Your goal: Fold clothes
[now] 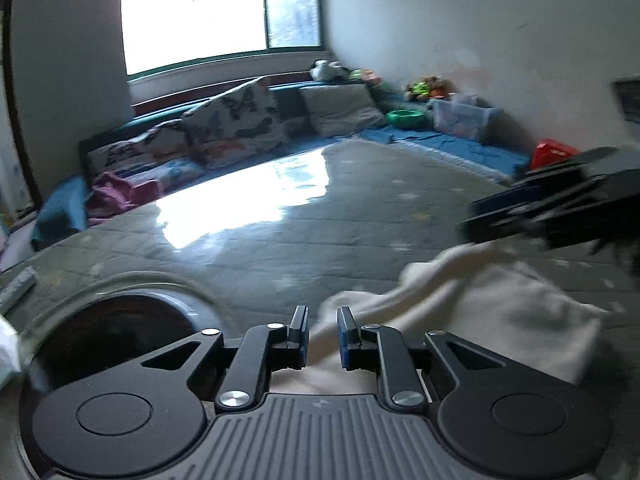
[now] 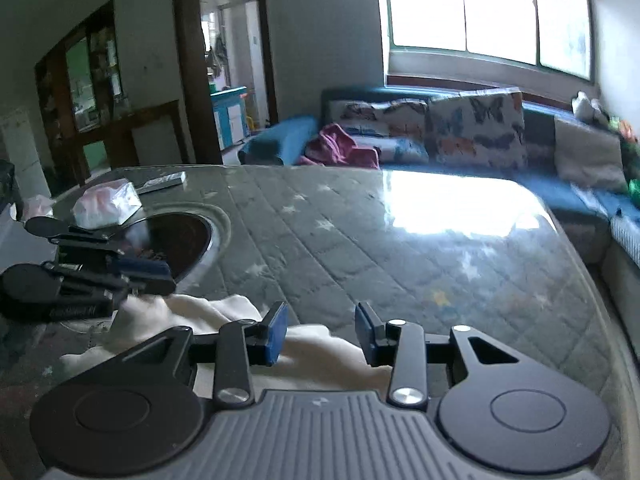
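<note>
A cream-white garment (image 1: 492,308) lies bunched on the glass-topped table (image 1: 304,216); it also shows in the right wrist view (image 2: 320,348). My left gripper (image 1: 322,334) is open, its jaws a small gap apart, over the garment's near left edge. My right gripper (image 2: 322,330) is open wider, low over the cloth, which lies under and between its fingers. Each gripper appears in the other's view: the right one (image 1: 480,216) above the garment's far right part, the left one (image 2: 160,276) at the garment's left end.
A round dark inset (image 2: 180,240) sits in the table (image 2: 400,248) at the left, with a plastic-wrapped pack (image 2: 108,204) and a flat remote-like bar (image 2: 164,181) beyond it. A blue sofa with butterfly cushions (image 2: 476,128) and a pink cloth (image 2: 340,146) runs behind the table.
</note>
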`<action>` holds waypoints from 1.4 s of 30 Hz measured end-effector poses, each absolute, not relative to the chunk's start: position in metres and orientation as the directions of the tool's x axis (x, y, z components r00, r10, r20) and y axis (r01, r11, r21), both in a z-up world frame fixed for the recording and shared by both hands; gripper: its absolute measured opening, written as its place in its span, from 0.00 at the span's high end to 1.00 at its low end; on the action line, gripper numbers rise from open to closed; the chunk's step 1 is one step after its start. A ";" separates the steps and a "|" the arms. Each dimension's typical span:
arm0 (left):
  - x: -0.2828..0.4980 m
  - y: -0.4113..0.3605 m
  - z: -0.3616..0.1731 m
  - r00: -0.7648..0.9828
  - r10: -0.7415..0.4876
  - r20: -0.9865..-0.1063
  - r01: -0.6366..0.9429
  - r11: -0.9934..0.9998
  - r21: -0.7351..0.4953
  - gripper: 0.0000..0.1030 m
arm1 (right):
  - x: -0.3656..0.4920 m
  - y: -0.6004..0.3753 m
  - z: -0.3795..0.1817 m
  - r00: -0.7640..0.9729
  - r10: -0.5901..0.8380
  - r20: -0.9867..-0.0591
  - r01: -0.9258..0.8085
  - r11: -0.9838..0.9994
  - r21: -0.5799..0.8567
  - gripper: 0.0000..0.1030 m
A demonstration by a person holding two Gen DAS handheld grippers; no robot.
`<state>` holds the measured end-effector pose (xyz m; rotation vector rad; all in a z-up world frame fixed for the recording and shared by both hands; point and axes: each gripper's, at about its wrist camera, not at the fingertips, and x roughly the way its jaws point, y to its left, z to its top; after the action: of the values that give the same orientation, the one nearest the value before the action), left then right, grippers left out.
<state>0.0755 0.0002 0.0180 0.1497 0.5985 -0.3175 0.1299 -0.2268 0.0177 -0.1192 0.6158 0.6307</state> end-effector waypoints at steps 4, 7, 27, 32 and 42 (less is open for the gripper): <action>0.077 -0.014 0.013 0.757 -0.286 -0.587 0.366 0.931 0.019 0.83 | 0.142 -0.210 0.001 0.572 0.536 -0.621 -0.599 0.790 0.130 0.71; 0.087 -0.016 0.010 0.747 -0.293 -0.597 0.358 0.934 -0.010 0.83 | 0.151 -0.203 -0.012 0.551 0.529 -0.645 -0.584 0.797 0.156 0.72; 0.130 -0.014 -0.010 0.709 -0.258 -0.656 0.316 0.948 -0.030 0.83 | 0.141 -0.188 -0.020 0.560 0.530 -0.637 -0.622 0.776 0.100 0.71; 0.132 -0.017 -0.009 0.708 -0.253 -0.659 0.317 0.948 -0.023 0.83 | 0.127 -0.183 -0.016 0.562 0.534 -0.632 -0.655 0.754 0.055 0.71; 0.137 -0.013 -0.009 0.703 -0.246 -0.668 0.307 0.951 -0.027 0.82 | 0.102 -0.173 -0.018 0.499 0.583 -0.642 -0.724 0.687 0.061 0.71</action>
<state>0.1366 -0.0128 -0.0086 0.0883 0.7297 -0.3079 0.1025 -0.1731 -0.0177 -0.2284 0.6835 0.7989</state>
